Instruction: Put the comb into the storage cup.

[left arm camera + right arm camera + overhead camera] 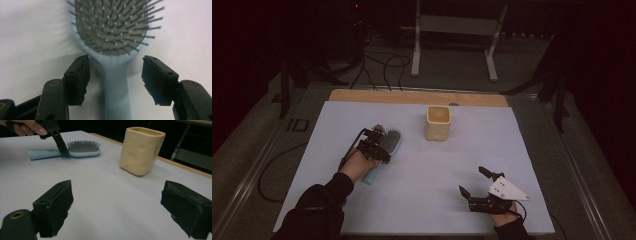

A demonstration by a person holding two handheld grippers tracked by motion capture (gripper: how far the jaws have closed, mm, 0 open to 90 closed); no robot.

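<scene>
A light blue hairbrush [393,141] lies bristles up on the pale table sheet [427,200], its handle pointing toward the person. My left gripper [383,149] points down over the brush's neck. In the left gripper view the jaws straddle the handle [116,87], and a gap shows on each side between pad and handle. My right gripper [472,180] rests near the front right of the sheet, open with nothing between its pads [56,207]. The right gripper view shows the hairbrush [80,151] at upper left with the left gripper [62,147] on it.
A cream square cup [438,122] with dimpled sides stands upright at the back middle of the sheet, right of the brush; it appears as the cup [141,150] in the right gripper view. A wooden table edge [417,96] runs along the back. Cables and a metal stand lie beyond.
</scene>
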